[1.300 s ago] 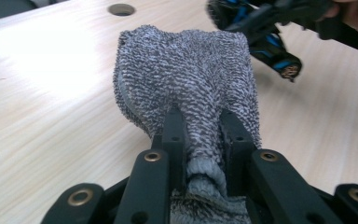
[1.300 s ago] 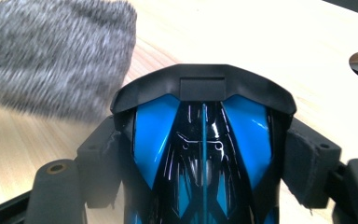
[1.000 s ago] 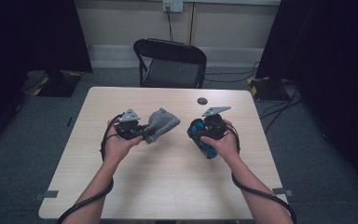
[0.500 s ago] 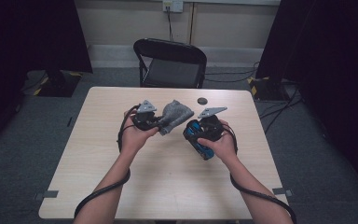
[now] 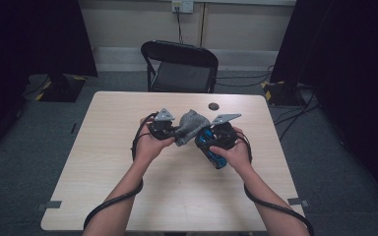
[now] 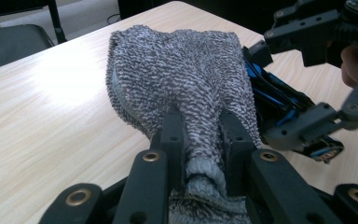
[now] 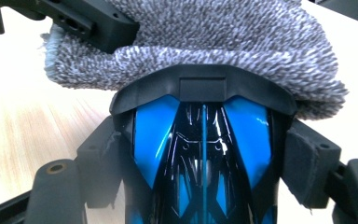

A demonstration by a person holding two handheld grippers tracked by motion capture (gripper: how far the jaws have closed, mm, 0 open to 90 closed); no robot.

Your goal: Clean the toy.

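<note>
A grey terry cloth [image 5: 192,124] hangs between both hands above the table's middle. My left gripper [image 5: 177,132] is shut on one end of the cloth [image 6: 182,74], its jaws [image 6: 200,126] pinching the fabric. My right gripper [image 5: 211,142] is shut on a glossy blue and black object [image 5: 211,150], shaped like a toy car, with a pad on each side [image 7: 204,156]. The cloth [image 7: 205,32] lies over the front end of the blue and black object [image 7: 203,154] and touches it. The object [image 6: 279,100] shows under the cloth's right edge in the left gripper view.
The light wooden table [image 5: 103,162] carries a small black round thing [image 5: 213,105] near its far edge. A black folding chair [image 5: 179,64] stands behind the table. Dark curtains hang at both sides, and cables lie on the floor to the right.
My left hand has carried the cloth to the right, until it rests on the blue and black object. The right hand has stayed where it was.
</note>
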